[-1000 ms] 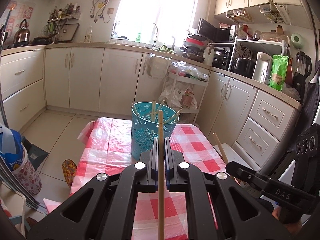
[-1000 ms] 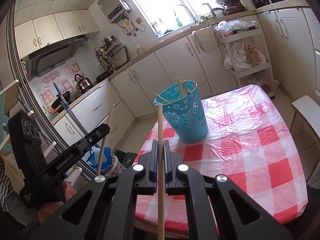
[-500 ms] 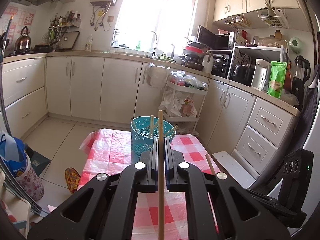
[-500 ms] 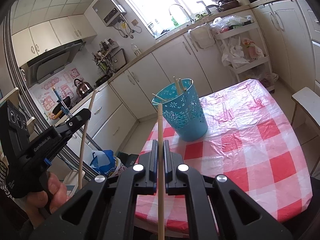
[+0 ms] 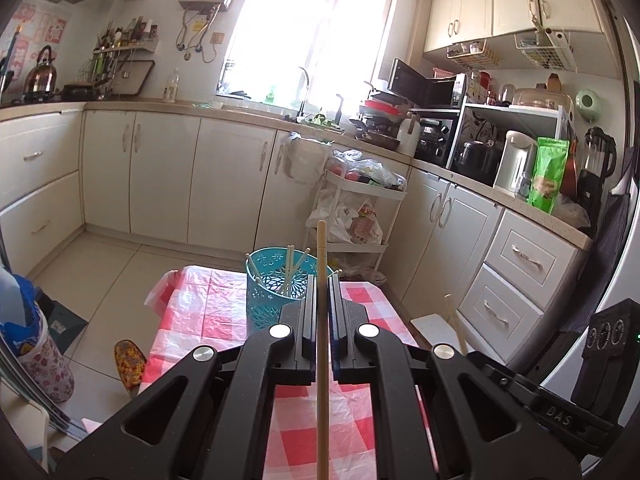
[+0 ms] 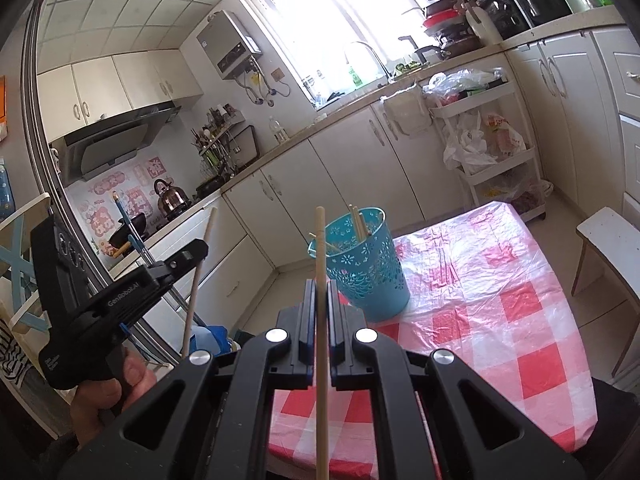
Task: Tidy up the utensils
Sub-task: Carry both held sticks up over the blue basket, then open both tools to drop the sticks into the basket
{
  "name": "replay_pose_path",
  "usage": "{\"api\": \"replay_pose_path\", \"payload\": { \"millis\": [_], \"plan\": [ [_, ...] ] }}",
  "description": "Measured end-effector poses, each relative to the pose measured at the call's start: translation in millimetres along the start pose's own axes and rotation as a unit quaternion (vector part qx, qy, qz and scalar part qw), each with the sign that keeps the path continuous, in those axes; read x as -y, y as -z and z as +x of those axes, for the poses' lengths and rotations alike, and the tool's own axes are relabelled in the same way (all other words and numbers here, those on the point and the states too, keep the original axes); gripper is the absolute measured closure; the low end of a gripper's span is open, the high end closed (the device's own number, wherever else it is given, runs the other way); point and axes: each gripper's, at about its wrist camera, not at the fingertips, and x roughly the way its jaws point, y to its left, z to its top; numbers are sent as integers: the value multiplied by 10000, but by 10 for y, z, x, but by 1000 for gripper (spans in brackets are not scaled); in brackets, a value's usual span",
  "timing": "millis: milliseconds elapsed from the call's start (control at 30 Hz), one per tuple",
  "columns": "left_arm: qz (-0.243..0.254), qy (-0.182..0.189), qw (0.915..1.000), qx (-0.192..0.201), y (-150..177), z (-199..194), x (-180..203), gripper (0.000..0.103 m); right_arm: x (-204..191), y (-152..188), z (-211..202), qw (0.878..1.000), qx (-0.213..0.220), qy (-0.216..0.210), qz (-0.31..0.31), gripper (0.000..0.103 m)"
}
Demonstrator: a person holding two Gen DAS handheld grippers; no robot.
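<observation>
A teal perforated basket (image 5: 272,292) holding several chopsticks stands on the red-checked table (image 5: 192,312); it also shows in the right wrist view (image 6: 368,268). My left gripper (image 5: 321,280) is shut on a wooden chopstick (image 5: 322,320), held upright, well short of the basket and above the table's near end. My right gripper (image 6: 319,286) is shut on another wooden chopstick (image 6: 320,280), raised near the table's front left corner. The left gripper with its chopstick shows in the right wrist view (image 6: 192,256), off the table's left side.
A white stool (image 6: 608,240) stands right of the table. A white trolley (image 5: 352,216) with bags stands behind the table against the cabinets. A blue bag (image 5: 24,328) and a slipper (image 5: 128,364) lie on the floor to the left.
Both grippers have drawn back and up from the basket, each still gripping its chopstick. The basket looks smaller and farther in the left wrist view.
</observation>
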Motion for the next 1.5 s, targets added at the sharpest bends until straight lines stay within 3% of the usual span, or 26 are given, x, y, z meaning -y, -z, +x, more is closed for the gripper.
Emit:
{"api": "replay_pose_path", "payload": {
  "millis": [200,500,967,1200,1400,1500],
  "plan": [
    [-290,105,9995,-112,-79,393,-114,98,29,-125,102,9998,161,16,-108,97],
    [-623,292,9974,-226,-256,1177,-307,98,260,-251,561,10000,21,38,-11,97],
    [-1073,153,9938,247,-743,2280,-740,98,522,-470,1356,9999,-108,39,36,97],
    [-1012,-80,9941,381,-771,2584,-723,98,591,-557,1616,10000,-87,-2,21,97],
    [-791,-263,9952,517,-665,2555,-651,98,555,-617,1749,10000,-66,-71,-12,97],
    [-697,-176,9966,407,-653,2532,-613,98,518,-635,1768,9999,-47,-106,-37,97]
  ]
}}
